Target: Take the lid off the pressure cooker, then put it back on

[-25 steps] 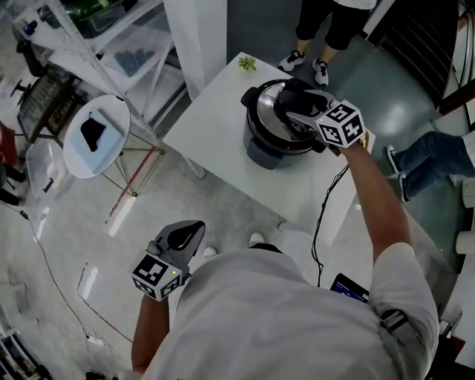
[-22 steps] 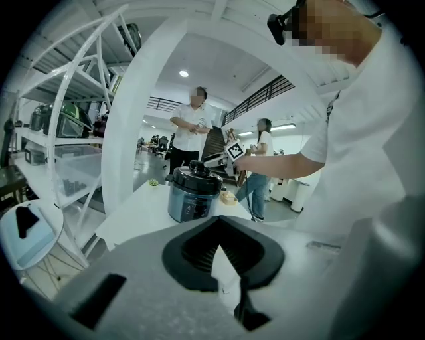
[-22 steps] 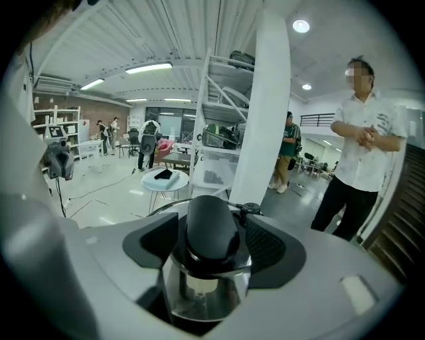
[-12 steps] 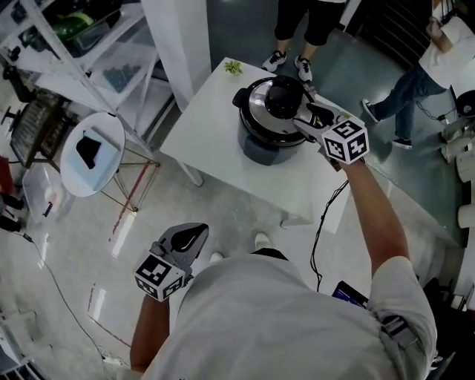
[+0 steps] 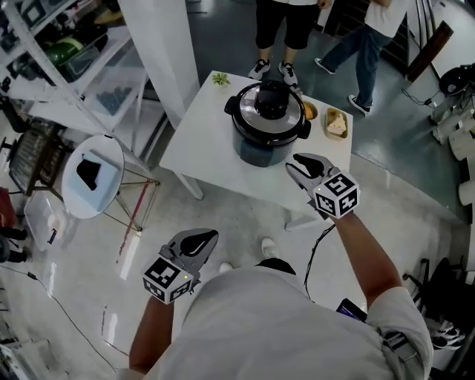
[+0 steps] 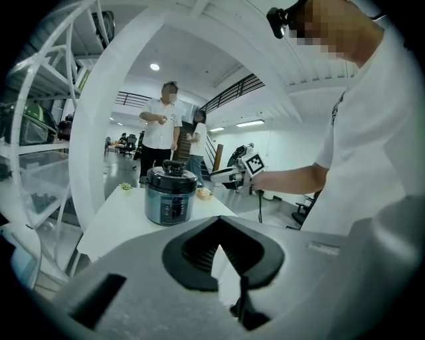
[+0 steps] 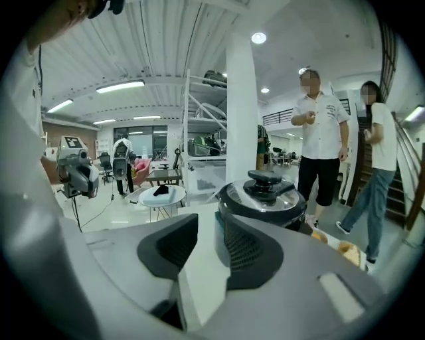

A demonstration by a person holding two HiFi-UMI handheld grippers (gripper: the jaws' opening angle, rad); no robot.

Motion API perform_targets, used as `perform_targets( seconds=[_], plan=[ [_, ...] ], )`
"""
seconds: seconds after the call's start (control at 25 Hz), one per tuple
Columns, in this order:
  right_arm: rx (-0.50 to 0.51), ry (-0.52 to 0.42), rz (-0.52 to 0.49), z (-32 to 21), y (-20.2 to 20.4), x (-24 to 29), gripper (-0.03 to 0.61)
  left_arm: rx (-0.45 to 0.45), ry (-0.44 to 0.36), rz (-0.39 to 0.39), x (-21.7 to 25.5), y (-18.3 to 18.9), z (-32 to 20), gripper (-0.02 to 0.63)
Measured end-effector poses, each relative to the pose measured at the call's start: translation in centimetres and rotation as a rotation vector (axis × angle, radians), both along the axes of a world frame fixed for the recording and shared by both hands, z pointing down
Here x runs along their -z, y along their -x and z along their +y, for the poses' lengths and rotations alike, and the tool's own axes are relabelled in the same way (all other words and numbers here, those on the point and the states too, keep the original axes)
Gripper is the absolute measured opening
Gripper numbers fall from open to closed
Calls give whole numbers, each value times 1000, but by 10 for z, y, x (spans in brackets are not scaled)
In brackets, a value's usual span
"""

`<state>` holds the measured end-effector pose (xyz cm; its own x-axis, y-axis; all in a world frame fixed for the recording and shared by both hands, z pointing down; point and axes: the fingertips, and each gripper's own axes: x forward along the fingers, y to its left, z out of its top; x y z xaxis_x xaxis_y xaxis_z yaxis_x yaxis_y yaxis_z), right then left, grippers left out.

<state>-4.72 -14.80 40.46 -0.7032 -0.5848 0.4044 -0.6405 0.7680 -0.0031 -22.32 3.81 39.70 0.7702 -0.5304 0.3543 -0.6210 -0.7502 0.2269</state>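
Your right claw [image 5: 298, 165] is closing with nothing between its jaws, which are still partly apart, over the table [image 5: 200, 141]. At its 11 o'clock, well clear, the cooker [image 5: 260, 148] stands upright with its long axis vertical. The lid [image 5: 269, 104] is seated, knob up, and the panel faces your left claw [image 5: 208, 236]. That claw is off the table at 7 o'clock, tips together, empty.

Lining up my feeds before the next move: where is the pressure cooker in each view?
Head view: pressure cooker top centre, on the white table.
Left gripper view: pressure cooker left of centre, mid-height.
Right gripper view: pressure cooker right of centre, beyond the jaws.
Shared landmark: the person in black shorts standing behind it.
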Motion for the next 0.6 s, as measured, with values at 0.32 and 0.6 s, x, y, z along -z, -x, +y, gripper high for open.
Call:
perform_targets(
  seconds=[0.32,0.6],
  plan=[
    [-49,38,-49,92,9,-13,64,-90,-5,12,1,-14,19,6],
    [-67,65,-67,154,22,-28,15,-144,-4,12,-1,-24,33,6]
  ],
)
